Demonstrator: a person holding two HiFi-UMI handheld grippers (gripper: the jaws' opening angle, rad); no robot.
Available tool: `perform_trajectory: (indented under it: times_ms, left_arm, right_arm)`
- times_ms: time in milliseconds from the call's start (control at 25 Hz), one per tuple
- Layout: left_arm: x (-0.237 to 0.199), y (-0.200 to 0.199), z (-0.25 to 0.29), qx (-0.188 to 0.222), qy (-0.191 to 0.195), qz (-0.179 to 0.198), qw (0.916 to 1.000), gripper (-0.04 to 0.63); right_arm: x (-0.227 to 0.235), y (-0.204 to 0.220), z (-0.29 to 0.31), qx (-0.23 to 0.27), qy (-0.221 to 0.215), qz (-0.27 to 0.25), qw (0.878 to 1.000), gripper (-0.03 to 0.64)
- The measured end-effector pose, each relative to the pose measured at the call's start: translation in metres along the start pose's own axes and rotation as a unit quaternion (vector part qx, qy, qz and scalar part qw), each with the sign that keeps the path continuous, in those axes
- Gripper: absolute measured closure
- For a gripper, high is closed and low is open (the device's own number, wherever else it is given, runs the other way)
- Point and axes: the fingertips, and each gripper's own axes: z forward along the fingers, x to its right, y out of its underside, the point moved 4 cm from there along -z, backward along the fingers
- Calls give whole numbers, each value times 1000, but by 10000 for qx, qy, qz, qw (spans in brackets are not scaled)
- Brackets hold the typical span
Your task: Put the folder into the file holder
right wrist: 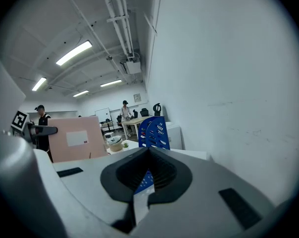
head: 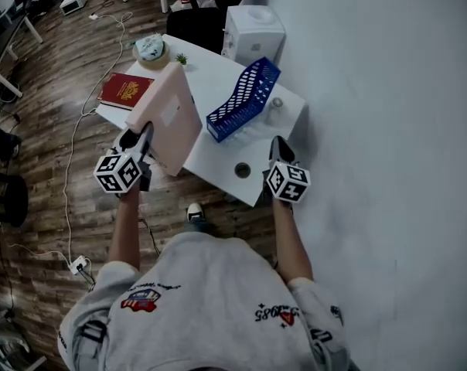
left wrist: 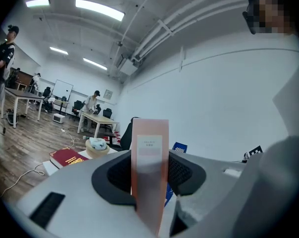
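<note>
White table carrying the blue file holder, its long axis running away from the person. Pink folder, held upright just left of the file holder, near edge clamped in the left tongs. Right tongs, drawn together and empty, nearer than the file holder. Red book well left; the path between appears unobstructed

Desk: folder upright over left edge; file holder to its right, mid-desk; book on left corner, bowl behind it.
</note>
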Motion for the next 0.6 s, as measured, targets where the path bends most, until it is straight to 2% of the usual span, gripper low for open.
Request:
perform_trajectory:
  times_ms: [280, 600]
  left_arm:
    - [-50, -34, 58, 4, 467, 28, 9989, 437]
    - [-79, -50, 89, 124, 719, -54, 9973, 437]
  right_arm:
    - [-25, -17, 41, 74, 450, 10, 9990, 624]
    - [-36, -16, 63, 81, 712, 0, 9974, 624]
